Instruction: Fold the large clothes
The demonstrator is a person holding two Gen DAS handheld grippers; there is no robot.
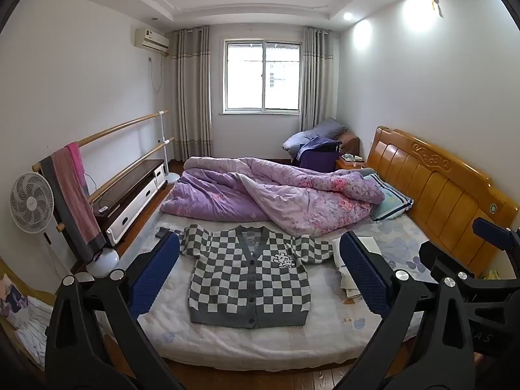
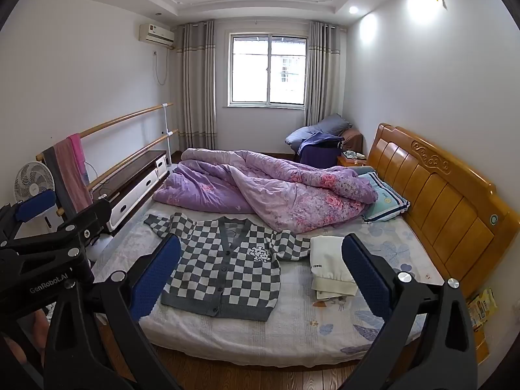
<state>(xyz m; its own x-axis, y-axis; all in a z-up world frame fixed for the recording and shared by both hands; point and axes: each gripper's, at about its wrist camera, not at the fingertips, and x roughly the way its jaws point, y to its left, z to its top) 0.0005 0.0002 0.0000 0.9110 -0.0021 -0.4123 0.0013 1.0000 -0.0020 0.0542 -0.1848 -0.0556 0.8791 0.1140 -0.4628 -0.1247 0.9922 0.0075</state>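
Observation:
A grey-and-white checkered cardigan (image 1: 250,279) (image 2: 227,266) lies flat and buttoned on the bed, sleeves spread to both sides. My left gripper (image 1: 260,276) hangs open above the bed's near edge, its blue pads framing the cardigan with nothing between them. My right gripper (image 2: 260,276) also stands open and empty, held beside the left one. Each gripper shows at the edge of the other's view: the right gripper (image 1: 487,260) in the left wrist view, the left gripper (image 2: 42,227) in the right wrist view. Neither touches the cardigan.
A folded cream garment (image 2: 328,266) lies right of the cardigan. A crumpled purple quilt (image 2: 266,191) and a pillow (image 2: 386,201) fill the far half of the bed. The wooden headboard (image 2: 438,195) stands right; a fan (image 1: 31,203), a towel rail and a low cabinet (image 1: 130,201) stand left.

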